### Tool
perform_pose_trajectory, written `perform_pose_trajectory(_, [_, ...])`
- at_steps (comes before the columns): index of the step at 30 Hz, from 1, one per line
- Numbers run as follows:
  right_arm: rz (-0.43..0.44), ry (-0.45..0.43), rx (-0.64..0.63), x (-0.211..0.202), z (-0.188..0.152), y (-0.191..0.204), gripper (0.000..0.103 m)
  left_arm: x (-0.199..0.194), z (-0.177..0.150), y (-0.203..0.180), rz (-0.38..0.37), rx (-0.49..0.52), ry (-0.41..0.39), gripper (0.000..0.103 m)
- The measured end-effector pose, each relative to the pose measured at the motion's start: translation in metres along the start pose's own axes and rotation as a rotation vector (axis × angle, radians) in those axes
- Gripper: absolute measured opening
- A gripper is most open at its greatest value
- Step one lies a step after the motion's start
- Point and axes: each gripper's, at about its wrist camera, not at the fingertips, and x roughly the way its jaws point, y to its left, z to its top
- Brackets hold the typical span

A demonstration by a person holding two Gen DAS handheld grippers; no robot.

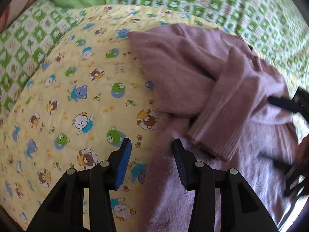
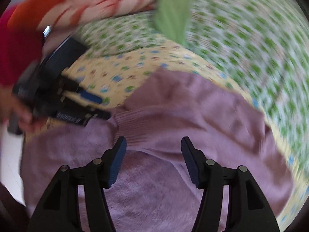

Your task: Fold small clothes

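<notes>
I am holding both the left gripper (image 1: 152, 145) and right gripper (image 2: 153, 143) open and empty over the soft mauve knitted sweater (image 1: 202, 73), one ribbed sleeve (image 1: 222, 119) folded in, the rest left to fold.

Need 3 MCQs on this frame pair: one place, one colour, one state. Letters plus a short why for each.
1. What does the sweater lie on?
A. a bare wooden table
B. a yellow bear-print quilt
C. a blue plastic tray

2. What colour is the sweater?
A. mauve-pink
B. navy
C. white

3. How does the left gripper stand?
A. shut on a sleeve cuff
B. shut on nothing
C. open, nothing between its pads

Key:
1 B, the yellow quilt with cartoon bears shows around the knit in both views.
2 A, the knit reads mauve-pink in both wrist views.
3 C, in the left wrist view the jaws stand apart, and the sleeve cuff lies beyond the tips, ungripped.
</notes>
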Motion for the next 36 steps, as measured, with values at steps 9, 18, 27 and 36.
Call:
perform_pose_trajectory(9, [0.068,0.147,-0.088,0.074,-0.005,0.007,0.016,0.010,0.004,-0.003,-0.015,0.030,0.023,0.046])
perform_pose_trajectory(18, [0.074,-0.171,0.789,-0.052,-0.026,-0.156,0.003,0.038,0.029,-0.050,0.029,0.143,0.034,0.051])
perform_pose_trajectory(27, [-0.118,-0.227,1.149,-0.115,-0.127,-0.222,0.003,0.050,0.037,-0.035,0.123,0.029,0.013,0.051])
perform_pose_trajectory(36, [-0.094,-0.400,1.215,-0.156,-0.129,-0.233,0.002,0.017,0.051,-0.017,0.167,-0.104,-0.095,0.050])
